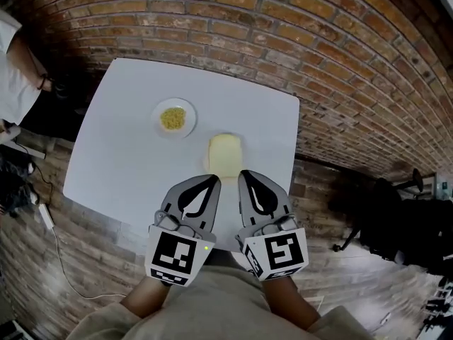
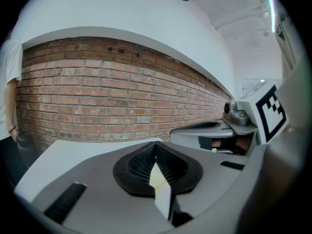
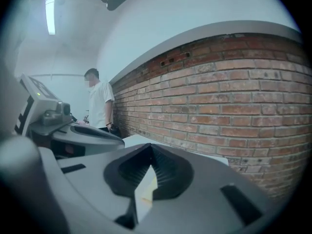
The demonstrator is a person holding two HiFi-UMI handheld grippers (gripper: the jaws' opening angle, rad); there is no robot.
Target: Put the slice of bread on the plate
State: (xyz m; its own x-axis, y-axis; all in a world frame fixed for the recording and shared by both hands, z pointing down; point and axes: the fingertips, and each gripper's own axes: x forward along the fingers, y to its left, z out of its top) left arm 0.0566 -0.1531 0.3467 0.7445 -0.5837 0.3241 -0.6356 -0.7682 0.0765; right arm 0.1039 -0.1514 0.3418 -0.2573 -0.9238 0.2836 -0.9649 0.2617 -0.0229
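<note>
Shut left tongs (image 1: 214, 179), right tongs (image 1: 245, 174) near bread (image 1: 225, 152); plate (image 1: 187, 108) holds yellow food (image 1: 173, 118).

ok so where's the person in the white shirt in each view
Head view: the person at the top left corner, past the table's left side.
Left gripper view: the person cut off at the far left edge, a sleeve and an arm only.
Right gripper view: the person standing left of centre, by the wall.
Shared landmark: the brick wall, in all three views.
</note>
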